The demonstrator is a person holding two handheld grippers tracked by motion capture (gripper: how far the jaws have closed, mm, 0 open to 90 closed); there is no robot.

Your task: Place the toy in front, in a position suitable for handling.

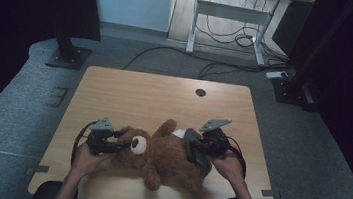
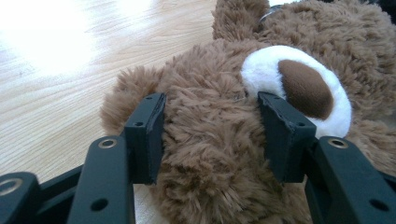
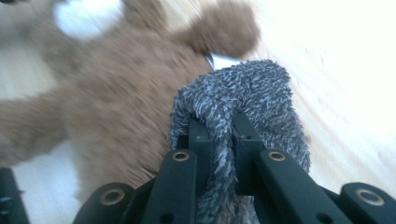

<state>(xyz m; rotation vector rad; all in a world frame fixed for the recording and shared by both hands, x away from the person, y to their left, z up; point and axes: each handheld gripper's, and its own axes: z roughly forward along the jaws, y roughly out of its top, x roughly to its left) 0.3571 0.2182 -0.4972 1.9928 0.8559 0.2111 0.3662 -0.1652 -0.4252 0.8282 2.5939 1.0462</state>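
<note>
The brown teddy bear point(image 1: 165, 156) lies on its back near the front edge of the wooden desk point(image 1: 130, 91), head toward the left, shaggy plush all over, with a white muzzle patch and a smooth dark-brown nose. The left claw point(image 1: 122, 140) grips the head: in the left gripper view its black pads point(image 2: 148, 135) press into the fur on either side, just beside the muzzle. Over at the bear's lower body, a grey fuzzy garment point(image 1: 197, 154), fleecy and flecked, is pinched in the right claw point(image 1: 193, 146), jaws nearly together with a fold of it squeezed between them. A white tag point(image 3: 223, 60) peeks out between bear and garment. The desk is pale wood grain, with a round cable hole point(image 1: 200, 92) near its far edge.
</note>
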